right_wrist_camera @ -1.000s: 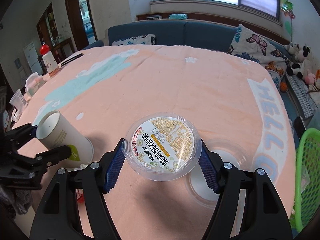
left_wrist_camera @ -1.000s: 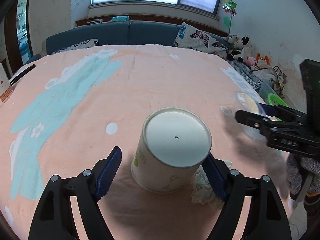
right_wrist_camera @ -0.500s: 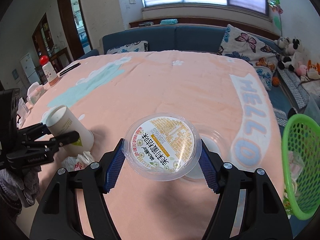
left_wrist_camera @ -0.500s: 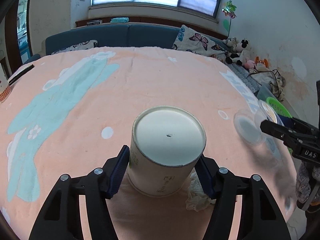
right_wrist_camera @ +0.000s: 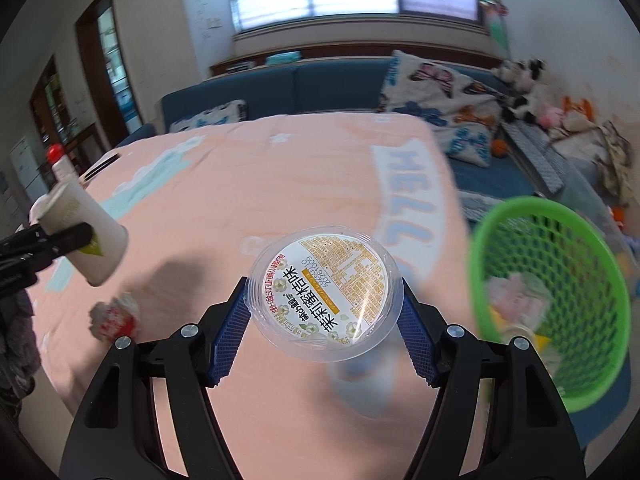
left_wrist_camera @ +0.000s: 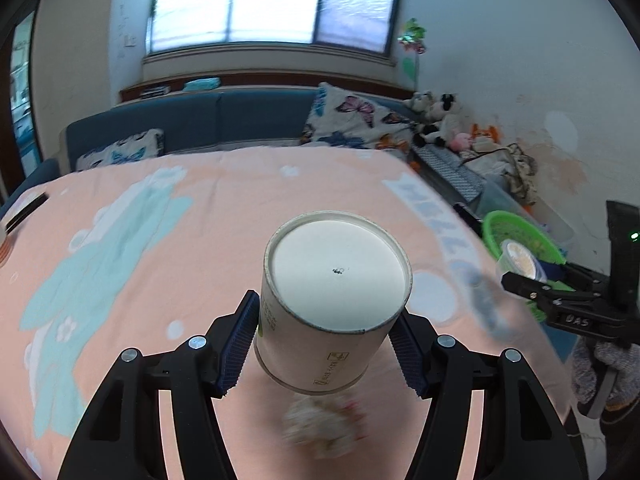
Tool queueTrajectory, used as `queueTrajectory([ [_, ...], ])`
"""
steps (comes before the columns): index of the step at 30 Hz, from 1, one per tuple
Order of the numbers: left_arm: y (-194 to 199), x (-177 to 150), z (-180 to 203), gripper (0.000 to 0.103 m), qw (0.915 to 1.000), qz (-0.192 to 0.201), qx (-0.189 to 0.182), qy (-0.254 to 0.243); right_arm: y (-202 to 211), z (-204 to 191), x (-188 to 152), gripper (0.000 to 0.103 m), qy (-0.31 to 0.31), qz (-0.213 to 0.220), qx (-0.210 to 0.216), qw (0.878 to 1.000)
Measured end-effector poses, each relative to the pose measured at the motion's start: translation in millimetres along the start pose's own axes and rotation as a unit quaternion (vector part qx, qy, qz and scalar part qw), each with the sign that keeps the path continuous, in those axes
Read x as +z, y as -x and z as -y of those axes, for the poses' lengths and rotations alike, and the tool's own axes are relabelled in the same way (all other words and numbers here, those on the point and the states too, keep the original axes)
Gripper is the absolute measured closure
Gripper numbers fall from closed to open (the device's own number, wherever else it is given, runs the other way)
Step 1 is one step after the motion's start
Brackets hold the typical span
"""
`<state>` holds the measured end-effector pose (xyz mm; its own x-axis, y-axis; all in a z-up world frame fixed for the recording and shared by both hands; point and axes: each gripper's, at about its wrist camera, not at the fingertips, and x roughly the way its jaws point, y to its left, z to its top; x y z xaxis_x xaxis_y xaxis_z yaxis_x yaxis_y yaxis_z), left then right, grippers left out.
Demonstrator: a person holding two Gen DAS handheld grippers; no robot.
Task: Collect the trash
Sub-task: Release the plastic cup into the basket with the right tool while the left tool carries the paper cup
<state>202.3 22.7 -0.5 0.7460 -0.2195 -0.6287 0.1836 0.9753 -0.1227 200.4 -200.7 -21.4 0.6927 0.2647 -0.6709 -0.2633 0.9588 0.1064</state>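
Note:
My left gripper [left_wrist_camera: 326,338] is shut on a white paper cup [left_wrist_camera: 332,300], bottom toward the camera, lifted off the pink tablecloth [left_wrist_camera: 160,240]. A crumpled tissue [left_wrist_camera: 324,428] lies on the cloth below it. My right gripper [right_wrist_camera: 324,320] is shut on a clear plastic cup with a printed label [right_wrist_camera: 324,292], held above the cloth near the table's right edge. A green mesh basket [right_wrist_camera: 548,292] with trash inside stands just right of it. The same basket [left_wrist_camera: 520,236] shows in the left wrist view behind the right gripper [left_wrist_camera: 520,280]. The left gripper with its paper cup [right_wrist_camera: 84,236] shows at the left of the right wrist view.
A clear plastic lid [right_wrist_camera: 360,376] lies blurred on the cloth under the right gripper. A blue sofa [left_wrist_camera: 192,120] with butterfly cushions runs behind the table. Plush toys [left_wrist_camera: 440,116] sit at the back right. A red-capped cup [right_wrist_camera: 60,164] stands at the far left edge.
The left gripper closed on the paper cup and lifted it off the cloth, leaving the tissue behind. The right gripper carried its plastic cup rightward to beside the green basket.

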Motion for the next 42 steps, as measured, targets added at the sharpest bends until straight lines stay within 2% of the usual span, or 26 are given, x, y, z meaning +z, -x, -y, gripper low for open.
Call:
queueTrajectory([
  [6,-11.8,14.8,43.8,0.042,0.9993,-0.004,-0.032,-0.022,17.8,64.1,-15.5,0.033,-0.038,-0.001,-0.056,0.998],
  [12,-27.0,28.6,93.6,0.042,0.9966,-0.01,-0.069,-0.044,28.1,138.6,-33.6,0.033,-0.081,-0.019,-0.119,0.989],
  [19,-48.3,42.5,155.1,0.042,0.9919,-0.017,-0.096,-0.082,28.7,195.7,-54.5,0.033,-0.126,-0.037,-0.136,0.982],
  [27,-74.1,55.9,207.1,0.042,0.986,-0.031,-0.117,-0.114,28.3,218.1,-66.7,0.032,-0.152,-0.041,-0.133,0.979],
  [31,-88.3,59.2,230.3,0.042,0.9831,-0.039,-0.123,-0.129,31.9,222.9,-68.9,0.028,-0.158,-0.037,-0.13,0.978],
  [42,-123.0,62.4,267.9,0.041,0.9773,-0.067,-0.14,-0.145,49.7,230.9,-71.5,0.027,-0.162,-0.021,-0.128,0.978],
])
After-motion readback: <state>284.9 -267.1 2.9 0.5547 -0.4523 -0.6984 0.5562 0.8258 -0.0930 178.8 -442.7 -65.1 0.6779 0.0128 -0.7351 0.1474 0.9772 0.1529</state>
